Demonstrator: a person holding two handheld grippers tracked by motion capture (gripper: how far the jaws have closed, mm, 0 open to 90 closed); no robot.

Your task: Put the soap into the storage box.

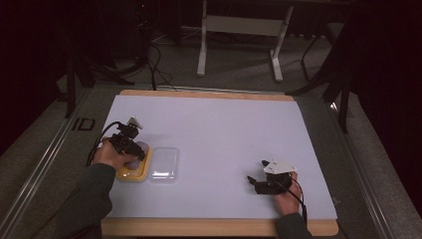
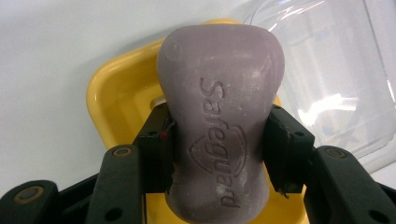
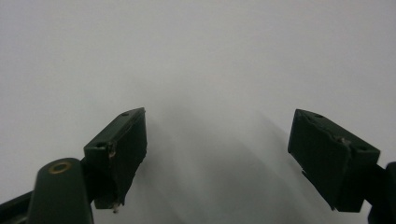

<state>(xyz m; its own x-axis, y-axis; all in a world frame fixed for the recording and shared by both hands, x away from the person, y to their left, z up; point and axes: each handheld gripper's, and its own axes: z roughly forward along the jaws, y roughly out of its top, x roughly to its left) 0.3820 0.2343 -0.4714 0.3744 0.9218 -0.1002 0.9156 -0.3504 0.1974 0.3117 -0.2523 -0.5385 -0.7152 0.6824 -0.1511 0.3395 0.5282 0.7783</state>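
Between the left tongs (image 2: 218,154) sits the soap (image 2: 219,121), squeezed at its thin middle, just above the yellow dish (image 2: 116,93). It could slip out, because soap is slick. Its long side points to 12 o'clock. The clear lid (image 2: 336,74) lies at 2 o'clock. The right tongs (image 3: 217,158) are wide open on the surface (image 3: 196,51).

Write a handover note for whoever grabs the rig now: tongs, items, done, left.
Left tongs: shut on the purple soap, held over the yellow dish at the table's left. Whether the soap rests in the dish or is lifted, I cannot tell.
Right tongs: open, holding nothing, low over the white table at the right.
Clear lid: on the table, right beside the dish, off it.
Done: lid off, soap gripped.
Left: probably seat the soap in the dish or lift it out, then deal with the lid.
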